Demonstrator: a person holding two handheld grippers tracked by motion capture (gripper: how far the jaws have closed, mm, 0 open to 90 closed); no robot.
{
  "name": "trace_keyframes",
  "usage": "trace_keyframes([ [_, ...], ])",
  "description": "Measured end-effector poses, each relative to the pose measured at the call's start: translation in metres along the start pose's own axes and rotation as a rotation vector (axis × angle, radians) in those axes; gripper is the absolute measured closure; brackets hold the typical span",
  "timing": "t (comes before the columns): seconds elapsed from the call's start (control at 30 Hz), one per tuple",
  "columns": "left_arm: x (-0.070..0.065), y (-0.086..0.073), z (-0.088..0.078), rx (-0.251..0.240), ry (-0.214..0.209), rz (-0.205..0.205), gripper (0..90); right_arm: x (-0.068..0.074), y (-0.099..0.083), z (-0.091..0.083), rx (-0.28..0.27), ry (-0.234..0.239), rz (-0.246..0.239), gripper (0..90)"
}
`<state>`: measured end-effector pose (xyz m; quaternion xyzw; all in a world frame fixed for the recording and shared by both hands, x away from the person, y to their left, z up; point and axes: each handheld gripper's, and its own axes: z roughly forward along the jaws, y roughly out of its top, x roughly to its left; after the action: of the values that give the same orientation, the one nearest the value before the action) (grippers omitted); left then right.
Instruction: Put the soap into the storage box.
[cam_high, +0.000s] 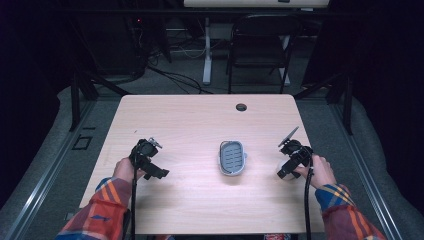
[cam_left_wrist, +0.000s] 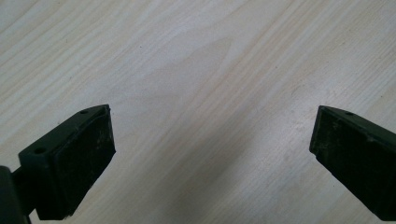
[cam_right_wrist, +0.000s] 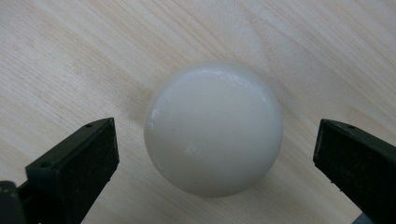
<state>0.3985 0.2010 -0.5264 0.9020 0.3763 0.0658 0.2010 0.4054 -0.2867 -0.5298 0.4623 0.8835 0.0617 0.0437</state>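
White ball (cam_right_wrist: 214, 129) between open jaws

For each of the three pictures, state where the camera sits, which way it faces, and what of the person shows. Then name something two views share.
High view: fixed above the person's side, facing forward and down on the table and grey ridged dish; both forearms, hands, left tongs and right tongs show.
Left gripper view: rides the left tongs, facing bare wood between open jaws.
Right gripper view: rides the right tongs, facing a white ball between open jaws.
Shared: the ball peeks out beside the right tongs in the high view too.
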Motion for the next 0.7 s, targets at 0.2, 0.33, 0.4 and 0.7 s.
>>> trace_keyframes([
  [0.2, 0.000, 0.000, 0.000, 0.001, 0.000, 0.001, 0.0, 0.002, 0.010, 0.000, 0.094, -0.017, -0.059, 0.1],
  [0.33, 0.000, 0.000, 0.000, 0.001, 0.000, 0.001, 0.0, 0.001, 0.015, 0.001, 0.126, -0.036, -0.086, 6.3],
  [0.4, 0.000, 0.000, 0.000, 0.001, 0.001, 0.001, 0.0, 0.004, 0.012, 0.007, 0.063, -0.021, -0.023, 10.0],
  [0.7, 0.000, 0.000, 0.000, 0.002, 0.002, 0.001, 0.0, 0.002, 0.017, 0.009, 0.121, -0.033, -0.045, 20.2],
])
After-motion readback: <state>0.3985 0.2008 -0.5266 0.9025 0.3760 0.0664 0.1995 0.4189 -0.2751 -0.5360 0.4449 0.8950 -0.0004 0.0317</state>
